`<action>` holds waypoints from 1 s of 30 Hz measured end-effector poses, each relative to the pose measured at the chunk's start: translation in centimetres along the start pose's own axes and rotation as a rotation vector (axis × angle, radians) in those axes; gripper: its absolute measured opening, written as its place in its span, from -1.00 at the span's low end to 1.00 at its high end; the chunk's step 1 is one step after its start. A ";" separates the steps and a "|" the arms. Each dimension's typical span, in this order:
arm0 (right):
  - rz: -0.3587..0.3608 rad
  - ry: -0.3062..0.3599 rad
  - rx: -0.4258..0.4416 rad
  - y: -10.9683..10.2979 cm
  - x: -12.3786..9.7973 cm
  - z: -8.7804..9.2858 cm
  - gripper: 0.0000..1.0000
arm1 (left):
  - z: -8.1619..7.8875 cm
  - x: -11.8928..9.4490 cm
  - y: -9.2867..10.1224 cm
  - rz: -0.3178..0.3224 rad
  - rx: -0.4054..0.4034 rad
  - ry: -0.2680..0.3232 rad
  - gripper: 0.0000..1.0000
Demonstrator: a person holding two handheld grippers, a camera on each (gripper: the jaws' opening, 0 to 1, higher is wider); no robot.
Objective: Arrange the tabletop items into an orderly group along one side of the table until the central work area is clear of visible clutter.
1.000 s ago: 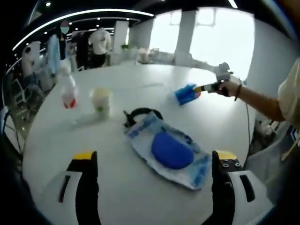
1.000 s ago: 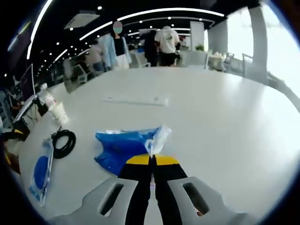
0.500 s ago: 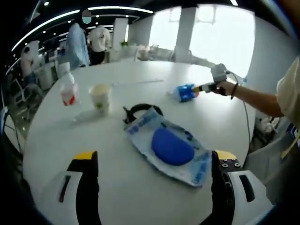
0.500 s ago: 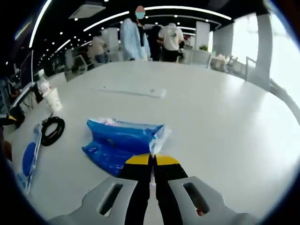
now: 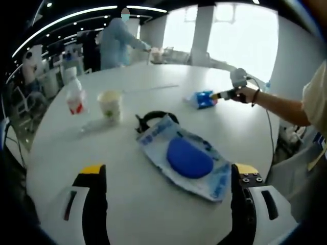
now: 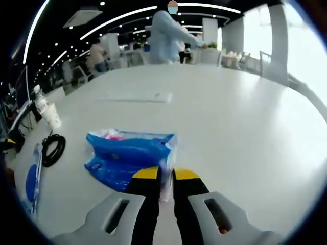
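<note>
A blue packet with a clear crimped end lies on the white table. My right gripper is just behind it, jaws a little apart, the clear end still between them. In the left gripper view the same packet lies far right, with the right gripper held by a hand. My left gripper stands wide open and holds nothing. Just beyond it lies a blue pad in a clear wrapper. Behind that wrapper sit a black cable coil, a paper cup and a small bottle.
A long thin white strip lies flat towards the table's far side. A person in light blue leans over the far edge. The cable coil, the cup and the wrapped pad sit left of the packet.
My right gripper's jaws have parted slightly around the packet's clear end. The person in light blue has walked along the far edge and leaned in. My left gripper has stayed still.
</note>
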State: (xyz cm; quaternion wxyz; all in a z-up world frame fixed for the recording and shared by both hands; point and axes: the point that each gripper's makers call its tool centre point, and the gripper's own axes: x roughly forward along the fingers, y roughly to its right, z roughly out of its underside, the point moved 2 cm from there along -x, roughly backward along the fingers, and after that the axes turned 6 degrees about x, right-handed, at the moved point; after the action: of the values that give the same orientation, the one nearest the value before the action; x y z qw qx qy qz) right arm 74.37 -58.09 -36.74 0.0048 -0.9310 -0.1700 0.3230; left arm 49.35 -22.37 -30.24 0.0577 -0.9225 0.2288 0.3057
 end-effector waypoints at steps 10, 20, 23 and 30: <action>0.014 0.057 0.050 -0.3 -1.2 -1.7 -0.32 | -0.3 0.0 0.1 0.001 0.005 0.001 0.99; -0.020 0.093 0.065 -2.5 -3.1 -3.4 0.31 | -0.7 -0.1 0.4 0.008 0.003 0.008 0.99; -0.039 0.105 0.050 -3.6 -3.9 -4.0 0.38 | -0.8 -0.1 0.6 0.014 0.009 0.011 0.99; -0.085 0.119 0.032 -6.1 -5.0 -5.0 0.55 | -1.1 -0.2 0.7 0.022 0.007 0.009 0.99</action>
State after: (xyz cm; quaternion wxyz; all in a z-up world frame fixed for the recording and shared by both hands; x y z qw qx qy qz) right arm 71.76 -53.42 -29.06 0.0434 -0.9403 -0.2037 0.2692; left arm 49.45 -23.16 -29.24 0.0565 -0.9210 0.2404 0.3011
